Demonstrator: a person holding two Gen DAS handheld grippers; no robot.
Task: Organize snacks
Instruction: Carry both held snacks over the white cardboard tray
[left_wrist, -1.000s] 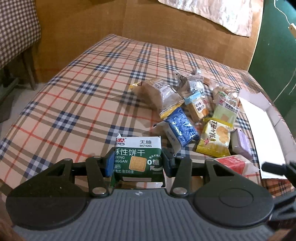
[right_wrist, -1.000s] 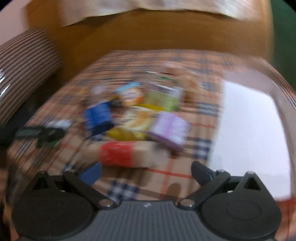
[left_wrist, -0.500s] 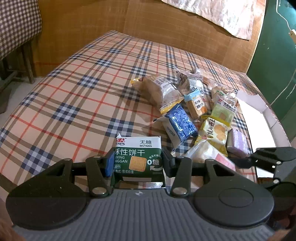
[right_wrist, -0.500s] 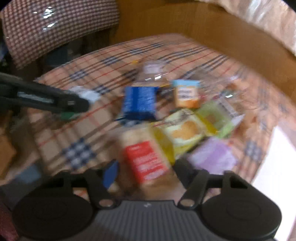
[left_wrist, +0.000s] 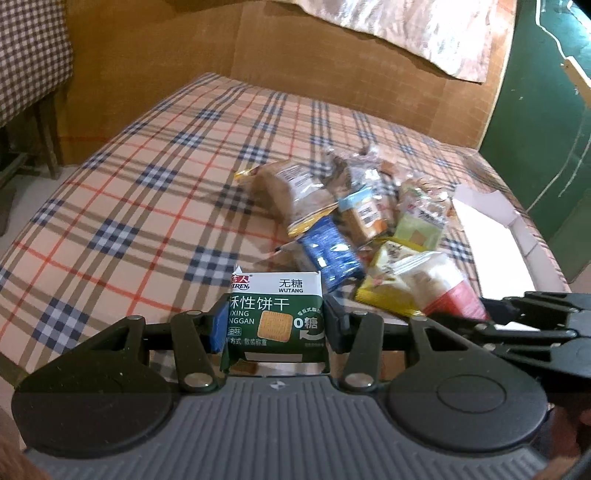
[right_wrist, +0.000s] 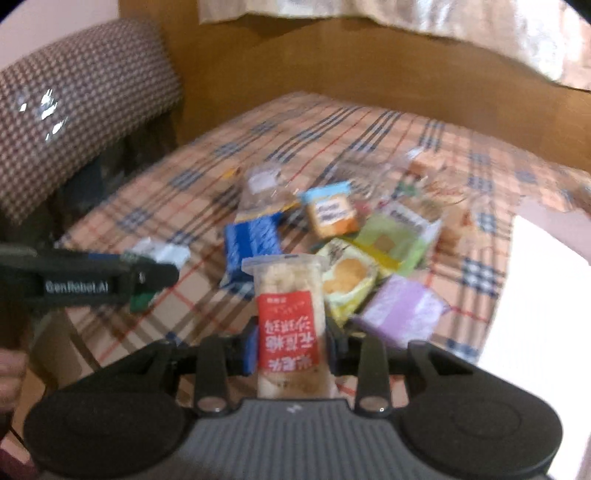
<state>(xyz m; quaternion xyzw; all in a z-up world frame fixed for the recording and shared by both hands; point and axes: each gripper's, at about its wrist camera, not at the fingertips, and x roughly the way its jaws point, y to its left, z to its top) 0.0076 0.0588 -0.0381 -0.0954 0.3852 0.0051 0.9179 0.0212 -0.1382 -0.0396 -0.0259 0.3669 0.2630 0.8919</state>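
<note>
Two grippers each held one snack above a plaid-covered table. Left gripper was clamped on a green biscuit pack, a light, flat, crinkly packet with brittle contents, pinched across its two side edges. Right gripper had closed on a clear pack with a red label, soft, slippery film over crumbly pieces, gripped at mid-length. Both hung nearer the viewer than the snack pile; a white tray lay just right of that pile.

the green biscuit pack reads "wutang" and "0", the left tongs "genrobot.ai"
</note>
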